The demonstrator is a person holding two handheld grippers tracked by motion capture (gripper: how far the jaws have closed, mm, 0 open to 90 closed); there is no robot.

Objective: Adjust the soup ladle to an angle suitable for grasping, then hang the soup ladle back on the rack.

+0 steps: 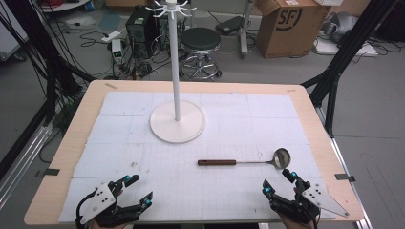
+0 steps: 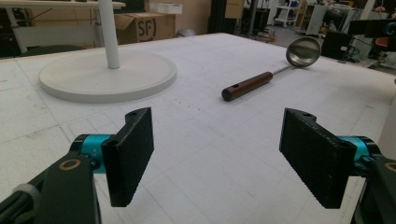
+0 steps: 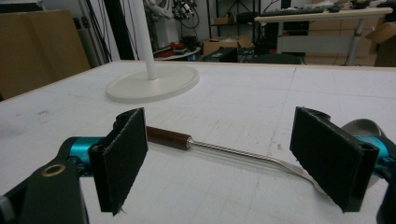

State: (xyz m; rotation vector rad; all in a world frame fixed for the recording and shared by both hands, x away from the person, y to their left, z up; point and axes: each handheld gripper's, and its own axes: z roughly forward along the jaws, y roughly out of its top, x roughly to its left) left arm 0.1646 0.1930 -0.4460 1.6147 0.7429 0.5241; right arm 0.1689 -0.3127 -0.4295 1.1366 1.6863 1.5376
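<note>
Crosswise before the wide-open right hand-held gripper lay the wooden-handled steel ladle, bowl nearest; the left hand-held gripper, equally wide, sat farther.

**A cluttered workshop behind the table**

The floor was grey and strewn with loose cables. Beyond the wooden table stood a black round stool on a chrome base, a dark computer case and a power strip. An open cardboard box sat at the right. Black frame struts slanted down on both sides.
</note>
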